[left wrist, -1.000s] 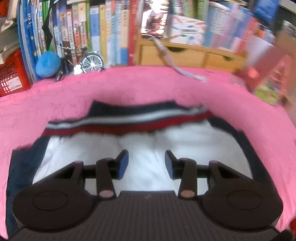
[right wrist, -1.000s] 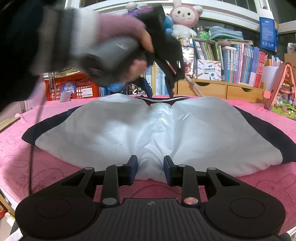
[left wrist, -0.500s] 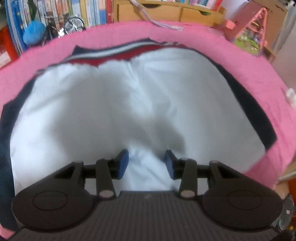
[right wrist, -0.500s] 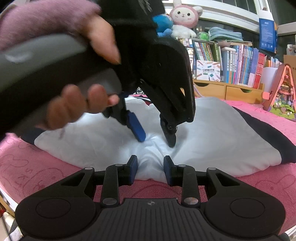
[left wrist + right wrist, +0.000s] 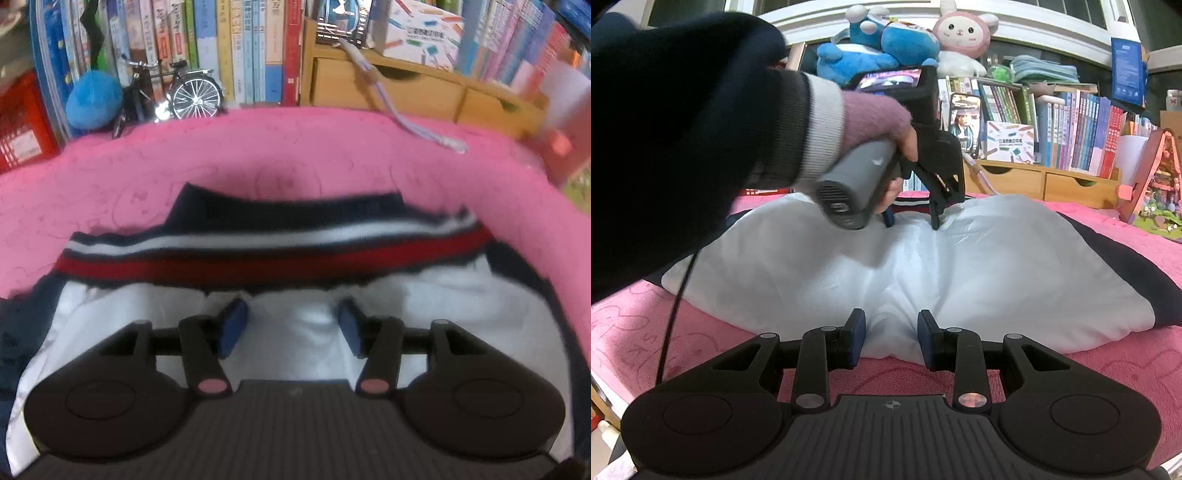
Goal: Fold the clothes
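- Reading what I can: the book spines (image 5: pixel 236 51) on the shelf behind carry print, but it is too small and blurred for me to make out; a box (image 5: pixel 1010 142) on the wooden drawer unit (image 5: pixel 1041 182) has coloured-pencil art and a dark line of characters I cannot read.
- The jacket (image 5: pixel 960 266) lies spread on the pink cover (image 5: pixel 1126 369) of the counter, lining side up: smooth, faintly glossy white fabric, puffy, with a crease down the middle and dark navy edges at both sides.
- Its far edge ends in a ribbed knit band (image 5: pixel 273 247) striped navy, white and red.
- The pink cover looks like terry towelling with a faint embossed cartoon pattern.
- My left tongs (image 5: pixel 291 328) are at the far side of the jacket, just short of the striped band, tips down on the white lining; the blue pads stand apart and have just been spreading, with a small ridge of lining between them and not pinched.
- My right tongs (image 5: pixel 891 338) sit at the near hem, pads partly apart, a fold of the white lining bulging between them; I cannot tell whether they actually pinch it.
- A dark sleeve (image 5: pixel 683 140) with a grey-and-white ribbed cuff reaches across to the left tool.
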A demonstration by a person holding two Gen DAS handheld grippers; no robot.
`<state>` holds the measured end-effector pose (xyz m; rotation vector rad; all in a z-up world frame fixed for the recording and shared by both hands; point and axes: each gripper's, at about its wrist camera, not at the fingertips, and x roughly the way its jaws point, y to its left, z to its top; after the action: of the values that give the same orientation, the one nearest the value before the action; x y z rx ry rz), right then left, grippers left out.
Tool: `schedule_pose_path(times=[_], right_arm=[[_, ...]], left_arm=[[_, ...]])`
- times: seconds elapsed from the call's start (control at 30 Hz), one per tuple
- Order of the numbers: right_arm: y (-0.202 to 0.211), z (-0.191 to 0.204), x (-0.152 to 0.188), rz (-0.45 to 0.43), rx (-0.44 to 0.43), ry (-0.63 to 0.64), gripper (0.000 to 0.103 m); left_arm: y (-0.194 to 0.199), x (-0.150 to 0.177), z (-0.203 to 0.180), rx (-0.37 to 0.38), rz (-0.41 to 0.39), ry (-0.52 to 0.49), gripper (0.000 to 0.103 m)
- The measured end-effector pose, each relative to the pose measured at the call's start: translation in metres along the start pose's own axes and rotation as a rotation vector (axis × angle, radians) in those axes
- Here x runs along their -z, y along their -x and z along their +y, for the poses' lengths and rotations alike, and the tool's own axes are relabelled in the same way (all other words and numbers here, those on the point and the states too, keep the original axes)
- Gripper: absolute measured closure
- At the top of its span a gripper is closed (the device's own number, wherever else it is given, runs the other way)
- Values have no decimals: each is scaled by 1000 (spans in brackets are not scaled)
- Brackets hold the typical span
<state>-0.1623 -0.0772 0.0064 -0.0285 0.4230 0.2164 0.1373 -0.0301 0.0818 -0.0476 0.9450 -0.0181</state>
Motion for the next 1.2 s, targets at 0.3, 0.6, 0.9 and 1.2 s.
schedule_pose_path(times=[0.3,0.6,0.9,1.2], right_arm=[[4,4,4,-16,5,22,71],[5,4,4,-12,5,19,71],[5,5,4,-13,8,20,71],[5,2,3,-8,4,12,71]], left_arm=[[14,10,-1,-4,-26,-37,49],[75,49,28,120,41,-31,49],[122,109,23,211,157,-62,49],[104,121,10,179,211,-114,55]])
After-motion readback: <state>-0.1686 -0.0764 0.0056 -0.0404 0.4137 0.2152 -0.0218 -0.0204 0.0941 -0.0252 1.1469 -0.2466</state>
